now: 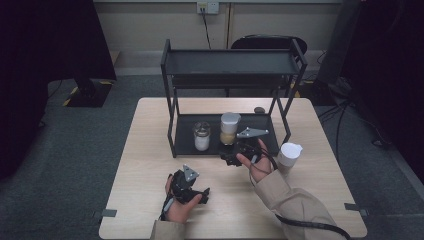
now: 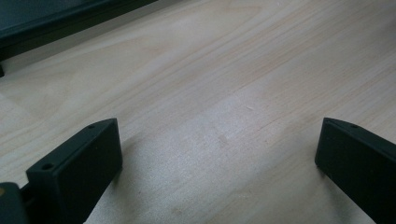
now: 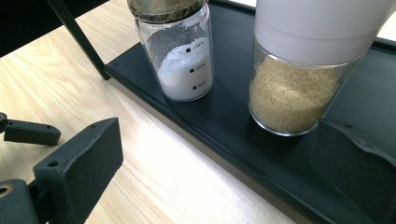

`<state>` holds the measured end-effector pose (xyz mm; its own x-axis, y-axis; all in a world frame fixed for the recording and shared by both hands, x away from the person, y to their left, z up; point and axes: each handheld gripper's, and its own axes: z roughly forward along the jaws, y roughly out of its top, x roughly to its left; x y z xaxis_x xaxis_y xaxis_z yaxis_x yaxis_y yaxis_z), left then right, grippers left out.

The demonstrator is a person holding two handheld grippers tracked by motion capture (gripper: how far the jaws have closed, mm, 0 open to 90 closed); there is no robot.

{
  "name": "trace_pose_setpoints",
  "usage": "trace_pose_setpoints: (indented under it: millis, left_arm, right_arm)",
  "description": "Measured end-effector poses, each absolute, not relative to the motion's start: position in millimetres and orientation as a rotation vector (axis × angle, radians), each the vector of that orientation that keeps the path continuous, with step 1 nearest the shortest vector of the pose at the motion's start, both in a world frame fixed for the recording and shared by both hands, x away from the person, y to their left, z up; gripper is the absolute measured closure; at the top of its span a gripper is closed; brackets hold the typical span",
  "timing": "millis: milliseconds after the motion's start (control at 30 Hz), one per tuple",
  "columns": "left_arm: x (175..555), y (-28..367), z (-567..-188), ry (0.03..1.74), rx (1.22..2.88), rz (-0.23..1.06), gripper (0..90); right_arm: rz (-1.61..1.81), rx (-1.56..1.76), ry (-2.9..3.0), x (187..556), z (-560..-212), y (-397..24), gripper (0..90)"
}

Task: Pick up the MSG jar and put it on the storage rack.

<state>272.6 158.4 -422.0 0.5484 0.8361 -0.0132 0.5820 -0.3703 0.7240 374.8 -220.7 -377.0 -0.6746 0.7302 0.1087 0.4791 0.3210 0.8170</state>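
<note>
Right gripper (image 3: 219, 154) spread wide before the grain jar (image 3: 299, 70).
The jar stands on the rack's black lower shelf (image 3: 224, 121), just ahead of the released jaws, untouched; left gripper (image 2: 217, 154) gapes over bare table (image 2: 224, 70).

No readable text. Jar of white powder (image 3: 180, 56), left of the grain jar (image 3: 299, 70) on the black tray (image 3: 224, 126), has three small black square marks with print too blurred to read.

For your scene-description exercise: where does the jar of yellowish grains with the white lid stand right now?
In the high view, the grain jar stands on the black rack's bottom shelf, right of the white-powder jar, just beyond the open right gripper.
</note>
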Motion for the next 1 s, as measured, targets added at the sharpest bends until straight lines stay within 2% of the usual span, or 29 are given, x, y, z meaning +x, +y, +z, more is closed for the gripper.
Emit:
trace_pose_setpoints:
  millis: [1000]
  left_arm:
    - [273,158,-422,1.138,2.093,0.471,0.0]
  right_arm:
    - [1.313,0.979,2.377,352,-380,-232,1.2]
